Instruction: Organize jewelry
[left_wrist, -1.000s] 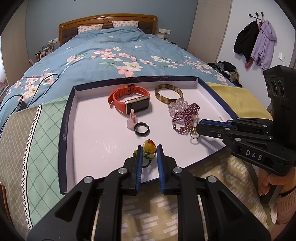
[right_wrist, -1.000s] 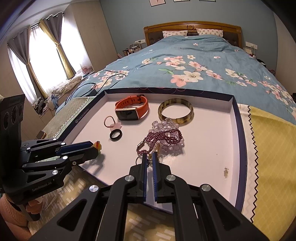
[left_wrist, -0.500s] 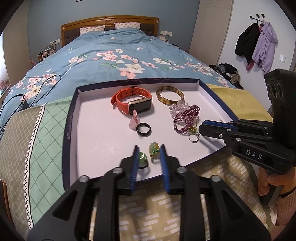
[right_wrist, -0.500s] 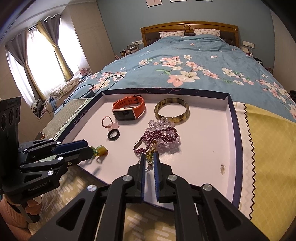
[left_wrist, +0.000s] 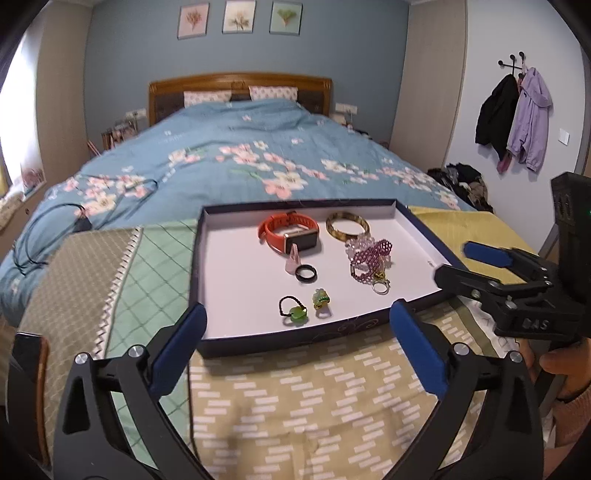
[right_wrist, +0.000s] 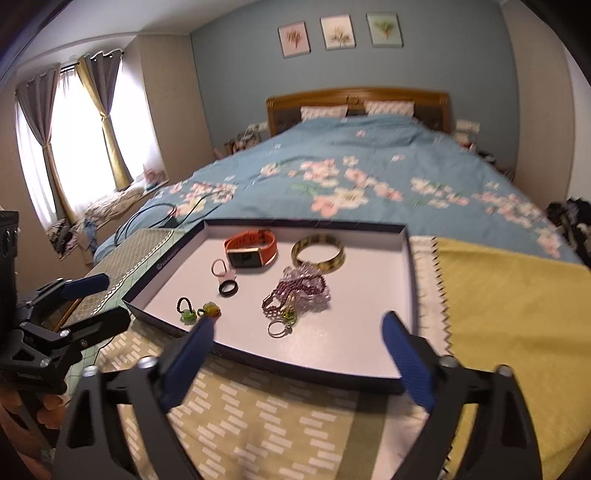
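A shallow dark-rimmed tray (left_wrist: 207, 218) (right_wrist: 410, 258) with a white floor lies on the bed's foot. In it lie an orange watch (left_wrist: 288, 230) (right_wrist: 251, 249), an amber bangle (left_wrist: 347, 225) (right_wrist: 317, 253), purple bead bracelets (left_wrist: 369, 256) (right_wrist: 299, 291), a black ring (left_wrist: 306, 273) (right_wrist: 227, 287), a pink charm (left_wrist: 291, 258), a silver ring (left_wrist: 380, 286) (right_wrist: 279, 328), a green charm on a black loop (left_wrist: 293, 310) (right_wrist: 186, 310) and a yellow-green charm (left_wrist: 320, 298) (right_wrist: 210, 309). My left gripper (left_wrist: 297, 325) is wide open and empty, short of the tray's near edge. My right gripper (right_wrist: 295, 332) is wide open and empty, its fingertips over the tray's near edge.
The tray rests on patterned cloths (left_wrist: 295, 398) over a blue floral duvet (left_wrist: 240, 158). A black cable (left_wrist: 44, 229) lies on the duvet at left. Coats (left_wrist: 513, 118) hang on the right wall. Curtains and a window (right_wrist: 74, 140) are at left.
My left gripper let go of the yellow-green charm, opened wide and drew back from the tray. My right gripper also opened wide and drew back and up from the silver ring.
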